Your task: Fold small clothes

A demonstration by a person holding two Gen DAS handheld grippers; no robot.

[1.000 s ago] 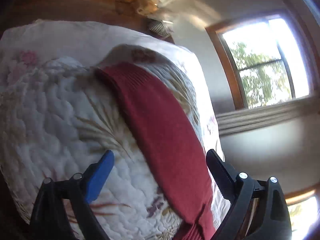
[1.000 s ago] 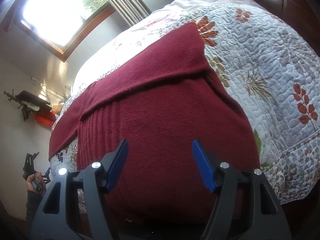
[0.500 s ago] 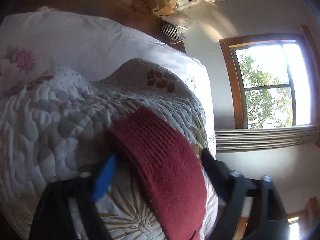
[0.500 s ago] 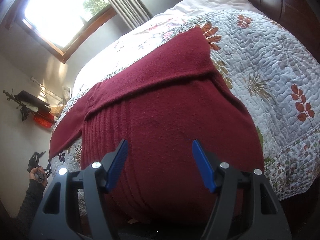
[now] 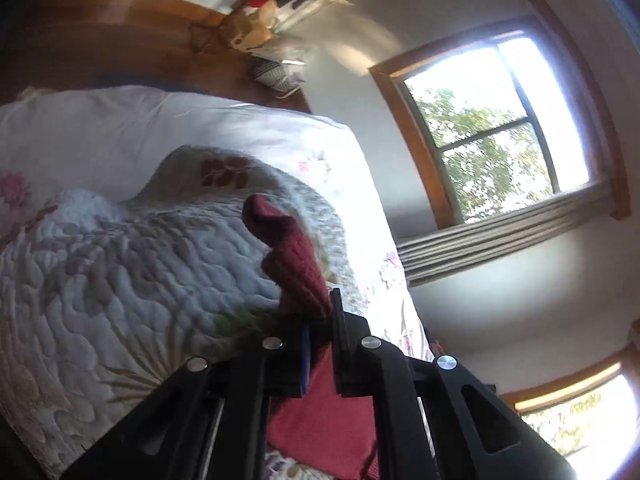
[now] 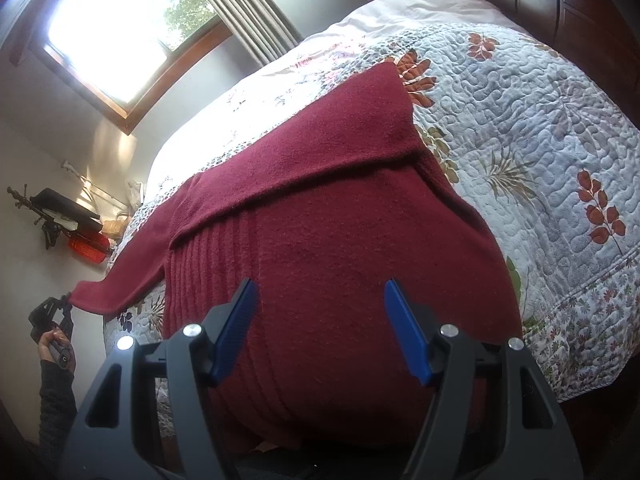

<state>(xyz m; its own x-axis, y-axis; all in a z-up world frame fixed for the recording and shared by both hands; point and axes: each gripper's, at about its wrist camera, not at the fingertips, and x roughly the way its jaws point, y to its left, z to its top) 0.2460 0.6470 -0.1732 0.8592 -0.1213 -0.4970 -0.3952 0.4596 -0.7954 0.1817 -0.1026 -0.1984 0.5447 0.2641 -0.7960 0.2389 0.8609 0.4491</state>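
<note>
Two grippers work a red sweater (image 6: 328, 240) spread on the quilt (image 6: 540, 128). The left gripper (image 5: 320, 340) is clamped on its sleeve cuff (image 5: 296, 264), lifted just ahead of it. The right gripper (image 6: 320, 328) hangs with fingers apart over the sweater's body.

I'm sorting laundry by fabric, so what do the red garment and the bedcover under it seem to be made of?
The red sweater looks like a soft knit, perhaps wool or acrylic: matte, fuzzy surface, ribbed lines along one side, and clear knit loops on the sleeve cuff pinched in the left gripper. The quilt looks like stitched, padded cotton, matte, with puffy swirled quilting and printed leaves; its fibre can't be confirmed.
</note>
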